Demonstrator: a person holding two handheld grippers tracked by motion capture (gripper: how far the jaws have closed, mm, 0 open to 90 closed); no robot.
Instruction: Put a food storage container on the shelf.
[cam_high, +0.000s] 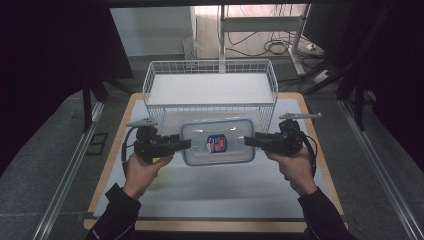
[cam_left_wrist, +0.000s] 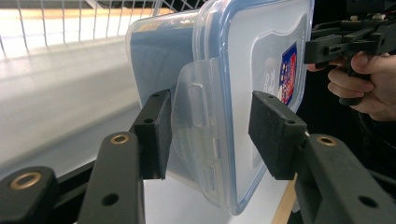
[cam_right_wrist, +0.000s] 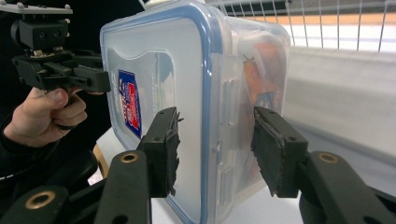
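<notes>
Nearest the person, the left gripper (cam_high: 184, 144) and the right gripper (cam_high: 250, 141) face each other across the table (cam_high: 210, 192), each with its jaws partly closed and pinching one short end of the lidded plastic container (cam_high: 218, 142); both gripper views show the pads pressed on lid and base at the end latches. The container hangs level between them above the table, its long axis running hand to hand, neither hand nearer. Just beyond it stands the white wire basket (cam_high: 210, 86), straight ahead, its long side parallel to the container, so I'd judge both hands must travel forward together.
</notes>
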